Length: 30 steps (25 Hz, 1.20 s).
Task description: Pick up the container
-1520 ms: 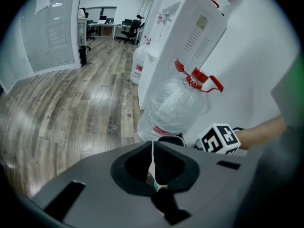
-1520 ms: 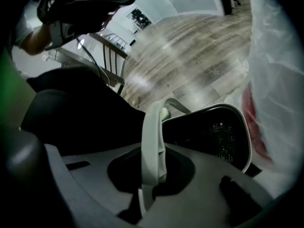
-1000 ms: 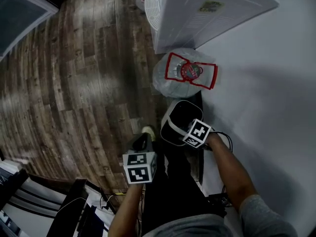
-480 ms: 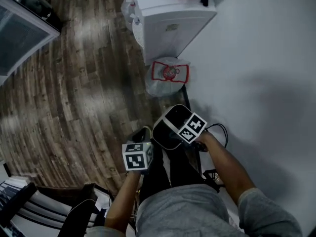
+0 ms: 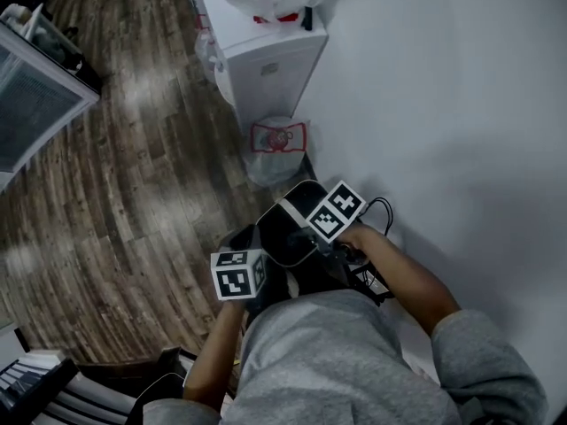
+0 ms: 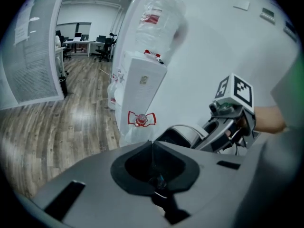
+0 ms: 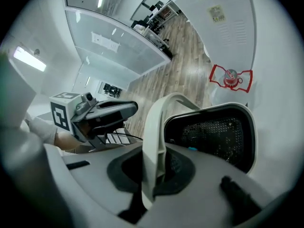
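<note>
Where jaws clamp, container handle (image 7: 153, 141) hides.

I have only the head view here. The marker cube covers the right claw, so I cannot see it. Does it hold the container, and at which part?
Observer: Yes. In the right gripper view, the right claw is shut on the white handle of the container.
Operator: What is inside the container?
Observer: It is lined with black perforated mesh; I cannot tell any contents.
Operator: And the left claw?
Observer: In the left gripper view, the left claw is shut, with nothing between its jaws.
</note>
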{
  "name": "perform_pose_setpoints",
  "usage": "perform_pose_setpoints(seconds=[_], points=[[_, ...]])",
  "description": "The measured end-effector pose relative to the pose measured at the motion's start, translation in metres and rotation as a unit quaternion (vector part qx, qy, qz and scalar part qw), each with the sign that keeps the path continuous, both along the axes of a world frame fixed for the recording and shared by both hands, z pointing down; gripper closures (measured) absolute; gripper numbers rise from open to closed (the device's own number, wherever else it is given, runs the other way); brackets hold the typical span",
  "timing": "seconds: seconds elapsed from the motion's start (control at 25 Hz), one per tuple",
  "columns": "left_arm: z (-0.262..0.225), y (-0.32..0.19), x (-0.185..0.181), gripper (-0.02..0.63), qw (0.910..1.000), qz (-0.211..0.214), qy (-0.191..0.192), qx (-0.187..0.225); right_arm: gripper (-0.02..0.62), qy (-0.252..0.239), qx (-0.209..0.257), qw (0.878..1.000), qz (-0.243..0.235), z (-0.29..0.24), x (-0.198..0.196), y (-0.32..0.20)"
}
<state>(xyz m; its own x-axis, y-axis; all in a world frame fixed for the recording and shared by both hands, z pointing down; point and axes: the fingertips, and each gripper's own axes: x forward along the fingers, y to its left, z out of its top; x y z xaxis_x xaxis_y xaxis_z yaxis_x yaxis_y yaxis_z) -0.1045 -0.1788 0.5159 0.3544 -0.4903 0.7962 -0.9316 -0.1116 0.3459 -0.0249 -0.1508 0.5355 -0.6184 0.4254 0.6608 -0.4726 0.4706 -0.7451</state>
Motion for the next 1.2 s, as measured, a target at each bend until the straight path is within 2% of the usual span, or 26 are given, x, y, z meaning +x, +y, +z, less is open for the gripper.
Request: perform_pose_setpoints(seconds=[0.24, 0.48, 0.8, 1.2], points=[[-0.041, -0.012, 0.016, 0.584, 0.9994, 0.018, -0.009, 0.027, 0.568, 0.003, 0.040, 0.999, -0.005, -0.056, 0.001, -0.003], [-0.070, -0.017, 0.031, 0.584, 0.9981, 0.036, -0.003, 0.050, 0.568, -0.014, 0.037, 0.998, 0.047, -0.090, 0.001, -0.013], [-0.073, -0.023, 0.035, 0.584, 0.9980, 0.037, -0.006, 0.052, 0.568, -0.014, 0.013, 0.995, 0.097, -0.087, 0.012, -0.019], [-0.070, -0.020, 0.039, 0.584, 0.9981, 0.040, -0.011, 0.045, 0.568, -0.018, 0.002, 0.993, 0.116, -0.077, 0.024, -0.019]])
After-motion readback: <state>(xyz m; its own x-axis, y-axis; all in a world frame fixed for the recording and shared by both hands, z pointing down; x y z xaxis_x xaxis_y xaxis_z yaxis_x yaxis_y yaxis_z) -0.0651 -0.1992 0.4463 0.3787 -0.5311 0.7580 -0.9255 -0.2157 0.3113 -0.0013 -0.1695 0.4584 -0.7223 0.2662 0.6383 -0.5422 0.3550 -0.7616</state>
